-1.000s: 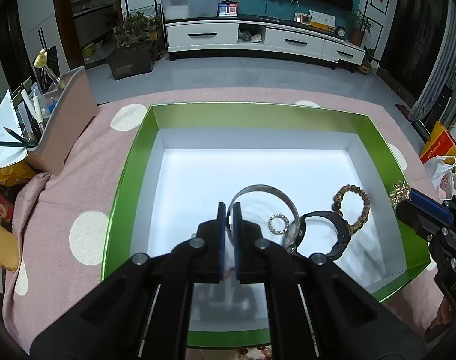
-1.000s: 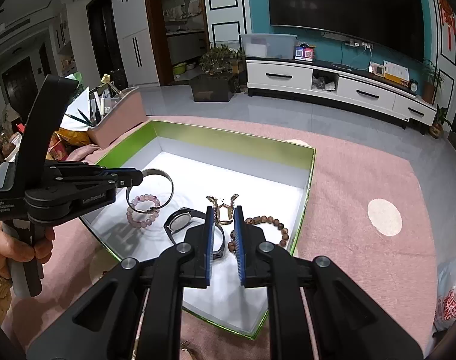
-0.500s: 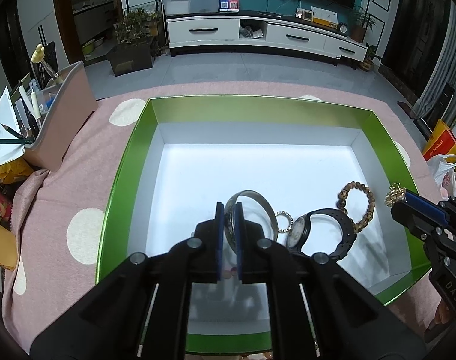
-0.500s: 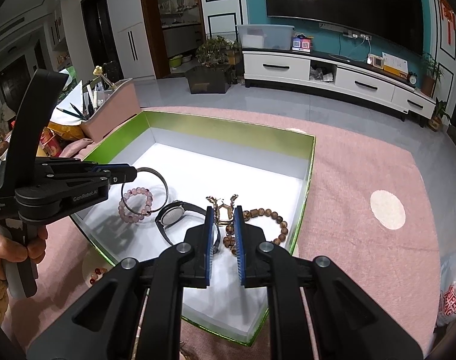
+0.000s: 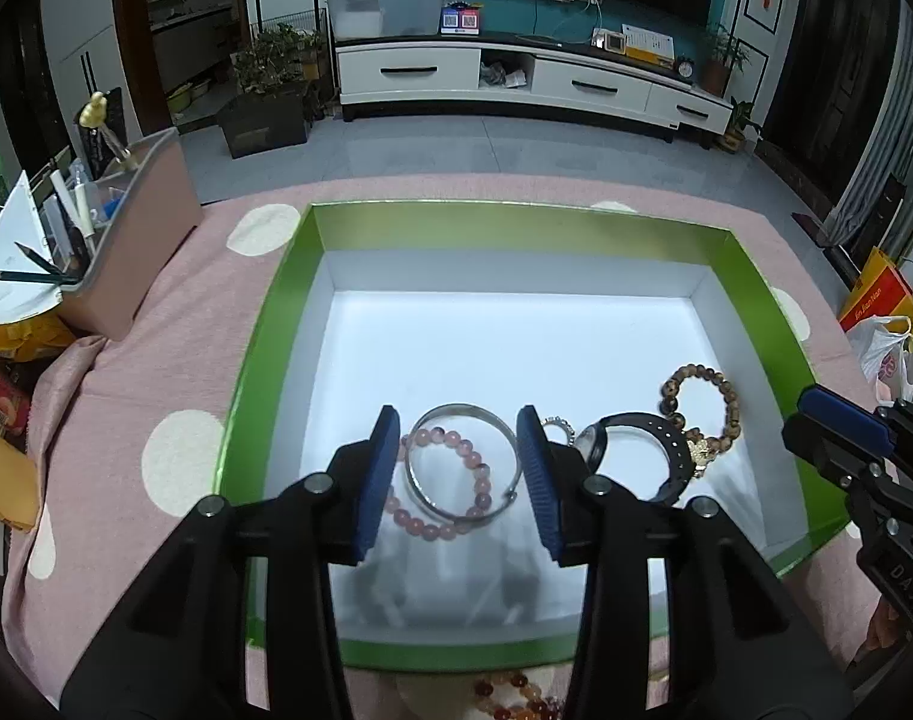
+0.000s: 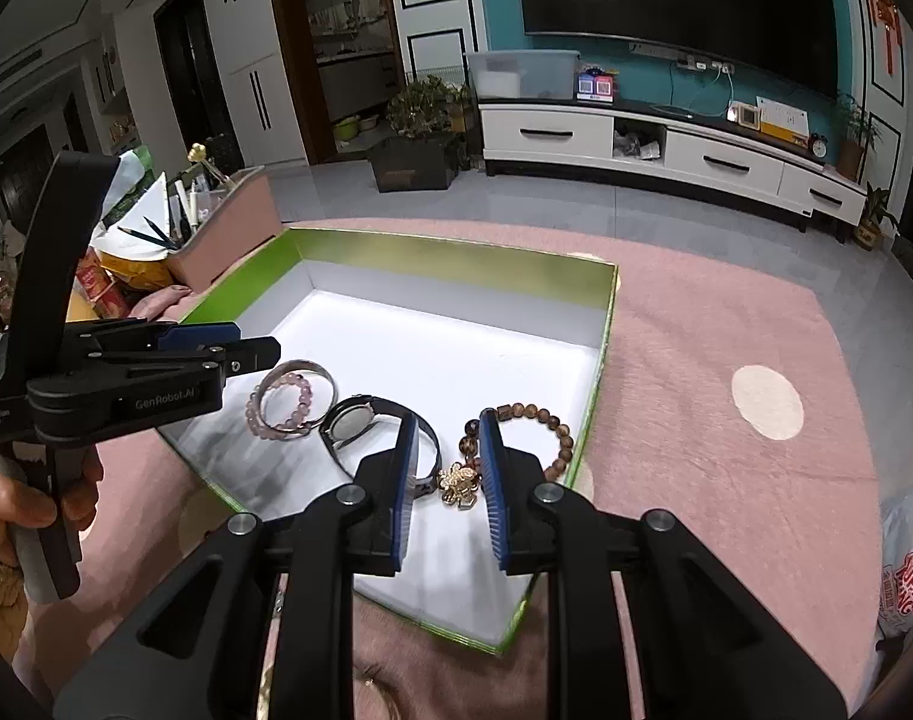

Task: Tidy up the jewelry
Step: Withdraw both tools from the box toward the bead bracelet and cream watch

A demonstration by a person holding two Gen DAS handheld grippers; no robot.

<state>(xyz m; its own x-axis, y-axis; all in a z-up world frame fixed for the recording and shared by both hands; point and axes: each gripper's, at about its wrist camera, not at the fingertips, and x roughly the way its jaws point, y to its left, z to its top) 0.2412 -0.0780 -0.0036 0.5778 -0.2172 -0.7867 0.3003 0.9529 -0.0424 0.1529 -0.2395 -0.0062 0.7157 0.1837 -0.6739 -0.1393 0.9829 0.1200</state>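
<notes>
A green box [image 5: 276, 324] with a white floor holds the jewelry. My left gripper [image 5: 459, 474] is open above a silver bangle [image 5: 462, 468] that lies on a pink bead bracelet [image 5: 450, 480]. A black watch [image 5: 636, 450], a brown bead bracelet [image 5: 699, 402] and a small ring [image 5: 557, 423] lie to the right. My right gripper [image 6: 444, 477] is open over a gold flower brooch [image 6: 459, 483] on the box floor, between the watch [image 6: 366, 426] and the brown beads [image 6: 534, 426]. The left gripper [image 6: 216, 354] shows above the bangle [image 6: 294, 396].
The box [image 6: 600, 348] sits on a pink dotted cloth [image 5: 174, 360]. A pink pen holder [image 5: 138, 228] stands at the left. Orange beads [image 5: 510, 693] lie on the cloth just in front of the box. A plastic bag [image 6: 906, 564] lies at the right.
Both grippers opened. The silver bangle dropped from the left gripper onto the pink bracelet. The gold brooch dropped from the right gripper onto the box floor.
</notes>
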